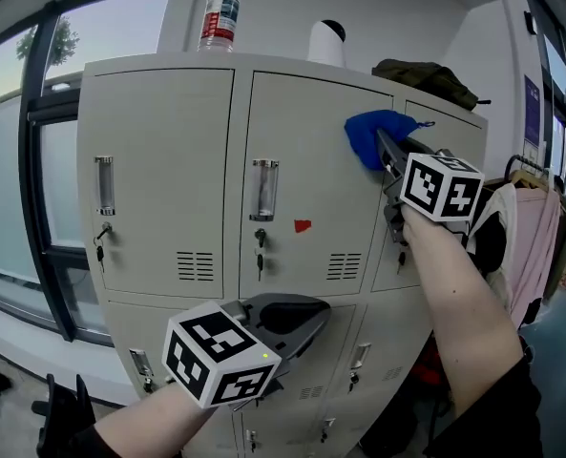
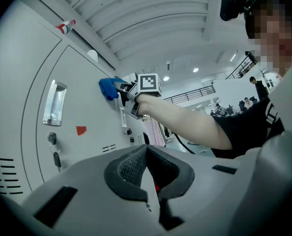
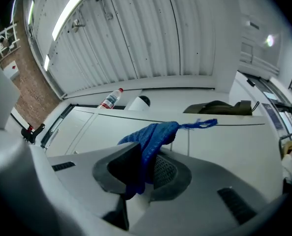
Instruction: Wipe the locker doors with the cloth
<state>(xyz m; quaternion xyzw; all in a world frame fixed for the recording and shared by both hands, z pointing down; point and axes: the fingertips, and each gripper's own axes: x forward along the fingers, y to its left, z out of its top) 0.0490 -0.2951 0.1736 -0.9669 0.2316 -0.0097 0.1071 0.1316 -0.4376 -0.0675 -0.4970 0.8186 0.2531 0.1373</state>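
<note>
Two grippers at work: we clamp the blue cloth (image 3: 150, 134) between the jaws of the right gripper (image 3: 145, 165) and hold it against the upper right corner of the middle locker door (image 1: 302, 151). Lower down, the left gripper (image 2: 146, 173) hangs with its jaws closed, empty.

- Head cam is looking fwd, close to the lockers (image 1: 302, 160), roughly level w/ the top doors.
- Left gripper cam is looking up along the door fronts from low down.
- Right gripper cam is facing the lockers' top edge, v. near.
- All 3 are sharing the cloth (image 1: 370, 136) & the bottle (image 1: 220, 12).
</note>
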